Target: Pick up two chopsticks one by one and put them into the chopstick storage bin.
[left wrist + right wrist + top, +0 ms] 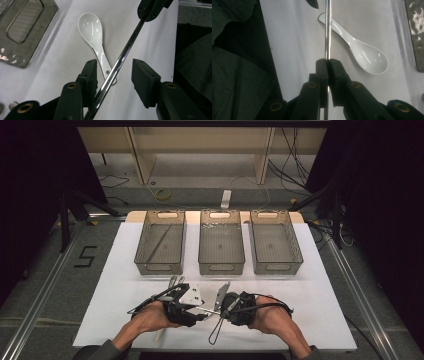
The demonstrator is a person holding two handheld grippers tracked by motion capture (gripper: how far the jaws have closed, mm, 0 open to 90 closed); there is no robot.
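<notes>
— What have you got in hand right now?

— My right gripper (328, 61) has its jaws clamped tight on a thin metal rod (327, 30), which I hold level above the white bench (115, 285), just in front of the three mesh baskets (221, 249).

— And the left?

— My left gripper (113, 72) faces the right one. Its jaws stand apart with the rod running slantwise between them; it lies close against one pad, the other is clear. I'd judge that's a handover: one hand steadies the rod so the other can take a fresh hold.

— Anything beneath?

— A white ceramic spoon (93, 35) lies flat on the bench, directly below the rod, so I keep the rod lifted clear.
</notes>
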